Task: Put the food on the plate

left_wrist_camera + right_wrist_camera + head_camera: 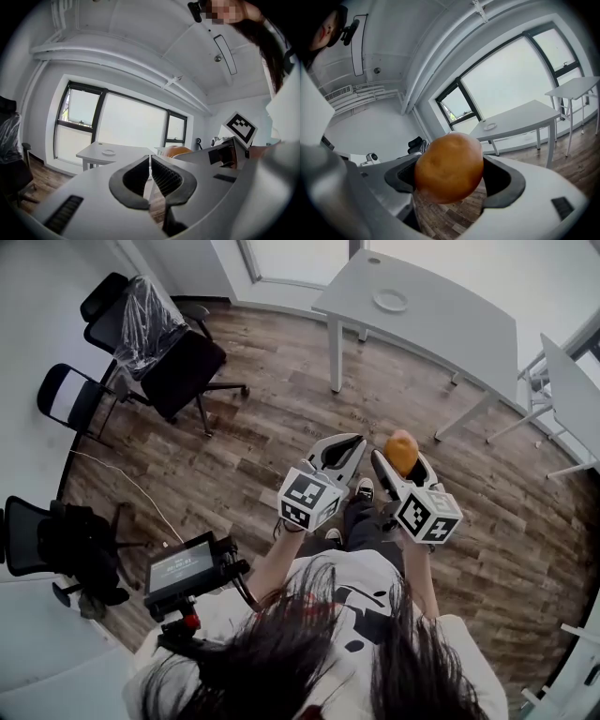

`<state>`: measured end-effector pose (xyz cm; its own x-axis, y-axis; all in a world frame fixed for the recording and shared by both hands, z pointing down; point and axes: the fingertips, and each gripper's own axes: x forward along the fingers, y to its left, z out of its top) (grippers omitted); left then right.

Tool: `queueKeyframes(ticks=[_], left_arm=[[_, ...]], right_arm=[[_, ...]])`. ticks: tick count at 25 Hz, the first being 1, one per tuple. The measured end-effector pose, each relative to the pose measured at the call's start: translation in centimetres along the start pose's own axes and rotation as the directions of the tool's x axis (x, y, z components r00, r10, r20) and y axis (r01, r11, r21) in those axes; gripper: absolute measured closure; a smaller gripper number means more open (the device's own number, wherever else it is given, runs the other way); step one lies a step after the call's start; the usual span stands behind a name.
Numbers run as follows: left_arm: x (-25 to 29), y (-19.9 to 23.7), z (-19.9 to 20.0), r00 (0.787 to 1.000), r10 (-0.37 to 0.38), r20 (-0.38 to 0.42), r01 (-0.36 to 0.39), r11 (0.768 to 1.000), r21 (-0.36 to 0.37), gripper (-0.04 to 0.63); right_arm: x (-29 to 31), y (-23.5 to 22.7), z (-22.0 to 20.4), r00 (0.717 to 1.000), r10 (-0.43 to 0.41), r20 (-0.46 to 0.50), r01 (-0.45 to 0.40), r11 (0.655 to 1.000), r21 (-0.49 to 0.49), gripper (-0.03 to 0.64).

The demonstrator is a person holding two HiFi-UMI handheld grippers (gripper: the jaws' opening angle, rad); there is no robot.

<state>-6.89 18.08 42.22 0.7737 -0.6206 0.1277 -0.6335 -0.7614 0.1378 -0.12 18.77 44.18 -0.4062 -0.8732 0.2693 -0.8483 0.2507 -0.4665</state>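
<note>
Closest to me, a small screen (pixel 183 568) sits at the left by the person's white top. Just beyond, my left hand-held gripper (pixel 349 450) is clenched on nothing, its jaws pressed together. Beside it, my right hand-held gripper (pixel 399 461) is grasping the food (pixel 401 450), a round orange-brown piece held in the air over the wooden floor (pixel 262 418). Black office chairs (pixel 173 357) stand farther left. At the far side, well apart from the food, a white tabletop (pixel 450 324) carries the plate (pixel 390 301), with big windows (pixel 131 126) behind it.
</note>
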Motion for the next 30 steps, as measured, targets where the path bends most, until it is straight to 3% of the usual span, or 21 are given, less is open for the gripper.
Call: queueKeyframes(ticks=[9, 15, 21, 30], left_arm=[[3.9, 4.7, 0.1, 0.999, 0.041, -0.015, -0.041, 0.999, -0.028, 0.580], [10.6, 9.4, 1.2, 0.998, 0.054, -0.029, -0.055, 0.998, -0.044, 0.580], [13.1, 9.6, 3.4, 0.999, 0.045, -0.007, -0.045, 0.998, -0.036, 0.580], [22.0, 13.8, 5.2, 0.997, 0.073, 0.003, -0.073, 0.997, -0.012, 0.580]], right_arm=[[5.0, -2.4, 1.2, 0.999, 0.021, -0.040, -0.020, 1.000, 0.020, 0.213], [11.0, -6.9, 5.0, 0.998, 0.021, -0.052, -0.019, 0.999, 0.035, 0.212], [11.7, -7.8, 7.5, 0.998, 0.028, -0.052, -0.027, 0.999, 0.022, 0.212], [18.6, -13.9, 12.1, 0.996, 0.064, -0.064, -0.062, 0.998, 0.031, 0.213]])
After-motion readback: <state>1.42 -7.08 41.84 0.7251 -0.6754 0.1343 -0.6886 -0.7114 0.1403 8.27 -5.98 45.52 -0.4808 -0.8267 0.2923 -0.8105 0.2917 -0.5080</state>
